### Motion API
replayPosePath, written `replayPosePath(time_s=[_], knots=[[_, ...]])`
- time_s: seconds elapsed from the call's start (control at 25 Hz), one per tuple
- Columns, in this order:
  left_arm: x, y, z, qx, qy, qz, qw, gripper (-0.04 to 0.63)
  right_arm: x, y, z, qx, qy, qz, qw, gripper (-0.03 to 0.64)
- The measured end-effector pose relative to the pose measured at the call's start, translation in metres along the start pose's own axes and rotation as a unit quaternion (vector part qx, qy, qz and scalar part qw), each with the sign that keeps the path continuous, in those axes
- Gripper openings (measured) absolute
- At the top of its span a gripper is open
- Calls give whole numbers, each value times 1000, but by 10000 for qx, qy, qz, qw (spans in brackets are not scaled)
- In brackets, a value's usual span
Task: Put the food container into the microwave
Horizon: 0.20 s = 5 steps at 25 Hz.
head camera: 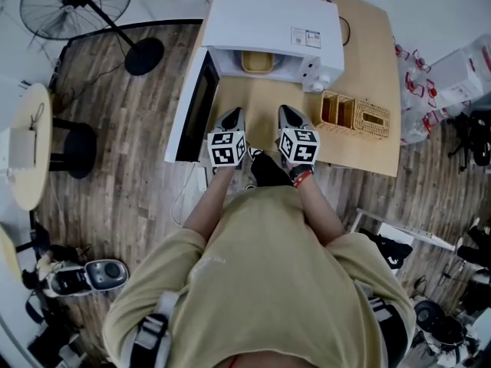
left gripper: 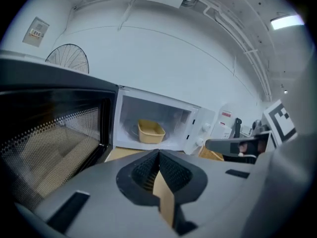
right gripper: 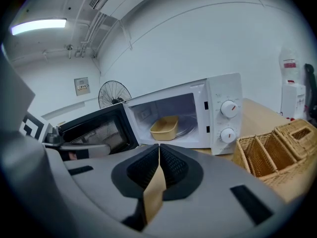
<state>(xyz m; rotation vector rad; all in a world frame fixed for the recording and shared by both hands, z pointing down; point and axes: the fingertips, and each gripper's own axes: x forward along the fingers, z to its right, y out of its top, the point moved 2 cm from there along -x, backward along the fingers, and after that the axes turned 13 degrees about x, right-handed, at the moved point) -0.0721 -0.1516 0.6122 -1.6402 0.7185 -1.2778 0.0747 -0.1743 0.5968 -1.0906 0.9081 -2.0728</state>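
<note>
Place: a lab-like workroom, I judge. Items: my desk [head camera: 368,60] with a microwave [head camera: 268,21] on it; pedestal fan [head camera: 75,4] left of the desk; bags [head camera: 418,90] heaped right of it; plank floor [head camera: 130,205]; bare white walls [left gripper: 163,63]; exposed ceiling pipes [left gripper: 237,31].

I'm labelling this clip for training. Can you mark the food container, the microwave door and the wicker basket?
food container [right gripper: 164,130]: right gripper view, its near side wall.
microwave door [head camera: 199,102]: head view, its dark window.
wicker basket [head camera: 373,119]: head view, woven top at its right end.

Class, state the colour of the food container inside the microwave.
The food container is pale yellow, clearest in the right gripper view.
</note>
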Motion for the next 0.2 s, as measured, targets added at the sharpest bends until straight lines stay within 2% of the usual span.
replayPosePath(time_s=[0.08, 0.12, 0.16, 0.2], knots=[[9, -23, 5, 161, -164, -445, 9987, 20, 6, -9, 8, -85, -112, -234, 9996, 29], [15, -42, 12, 247, -338, -840, 9956, 20, 8, -17, 15, -139, -207, -400, 9989, 29], [20, -65, 22, 320, -561, -1325, 9891, 20, 7, -26, 23, -195, -322, -586, 9976, 29], [27, -90, 34, 387, -805, -1851, 9786, 20, 7, -36, 33, -250, -446, -780, 9956, 29]])
